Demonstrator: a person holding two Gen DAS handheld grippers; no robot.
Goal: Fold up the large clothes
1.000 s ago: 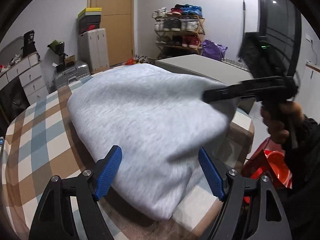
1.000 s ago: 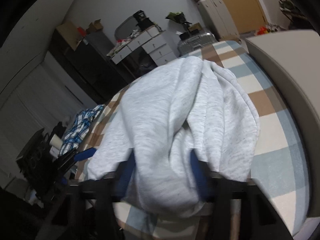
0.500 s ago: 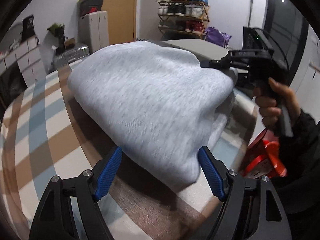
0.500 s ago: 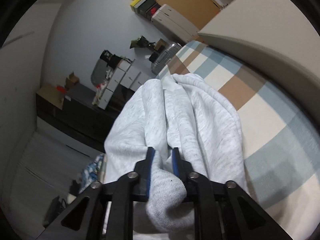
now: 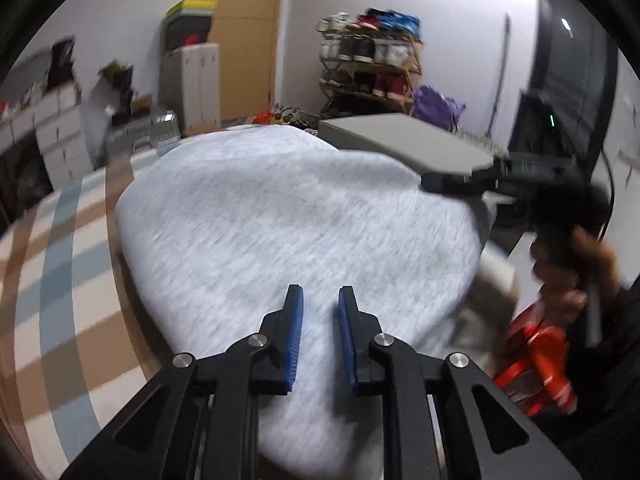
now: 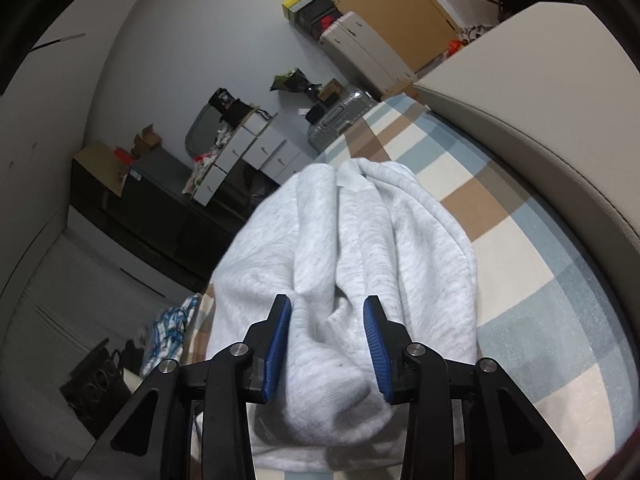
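Note:
A light grey sweatshirt lies heaped on a checked brown, blue and cream cover. My left gripper is at its near edge, jaws closing to a narrow gap with a fold of the grey fabric pinched between the blue pads. My right gripper holds a thick bunch of the sweatshirt; its jaws are opening, and the cloth still fills the gap and touches both pads. In the left wrist view the right gripper sits at the garment's right edge, with a hand on its handle.
A beige flat-topped unit borders the cover on the right. A blue checked shirt lies low on the left. Behind stand a shoe rack, a silver suitcase and white drawers. A red object is by the hand.
My left jaws went from wide apart to nearly together on the sweatshirt's near edge. The right jaws, tight on the bunch half a second ago, now stand wider around it.

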